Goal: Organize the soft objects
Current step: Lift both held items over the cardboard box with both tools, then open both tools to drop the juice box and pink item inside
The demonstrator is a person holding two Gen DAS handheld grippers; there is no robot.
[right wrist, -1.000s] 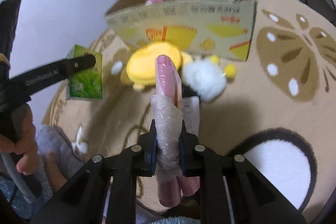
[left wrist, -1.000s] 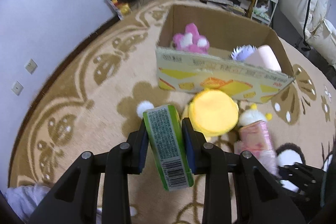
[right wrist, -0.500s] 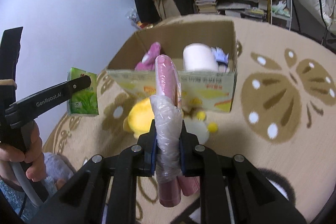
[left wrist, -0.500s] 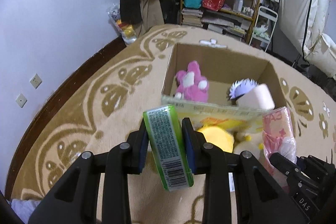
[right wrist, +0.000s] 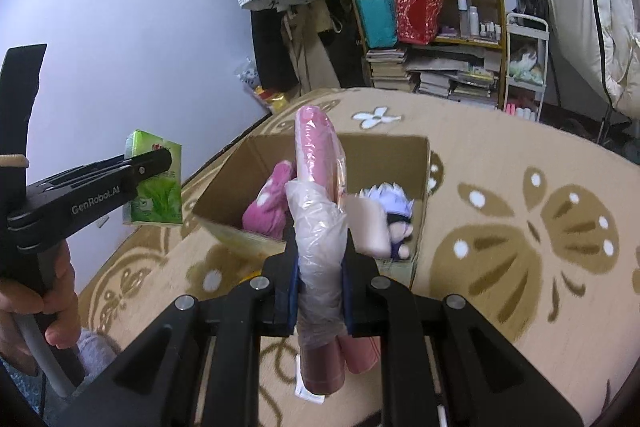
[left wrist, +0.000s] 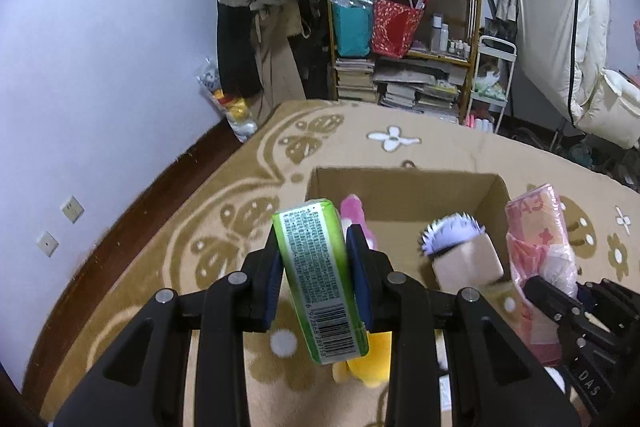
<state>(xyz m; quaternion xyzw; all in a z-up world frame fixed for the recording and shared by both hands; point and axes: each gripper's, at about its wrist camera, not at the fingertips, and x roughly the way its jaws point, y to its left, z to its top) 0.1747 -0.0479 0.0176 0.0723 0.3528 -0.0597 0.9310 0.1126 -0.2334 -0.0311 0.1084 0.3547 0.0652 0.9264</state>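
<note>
Left wrist: left gripper (left wrist: 316, 269) clamped on green pack (left wrist: 318, 279), held above box (left wrist: 404, 183) near edge. Right gripper (right wrist: 320, 291) pinching pink pack (right wrist: 318, 163), long axis pointing boxward, equally near.

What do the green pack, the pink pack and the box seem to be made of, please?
Green pack: glossy plastic film, judging by sheen and printed barcode. Pink pack: thin clear plastic wrap, wrinkled and bunched at the grip; its contents cannot be told. Box: matte brown cardboard, with raw cut edges.

Both grippers, left (left wrist: 312, 267) and right (right wrist: 320, 275), jaws clamped, raised side by side.
</note>
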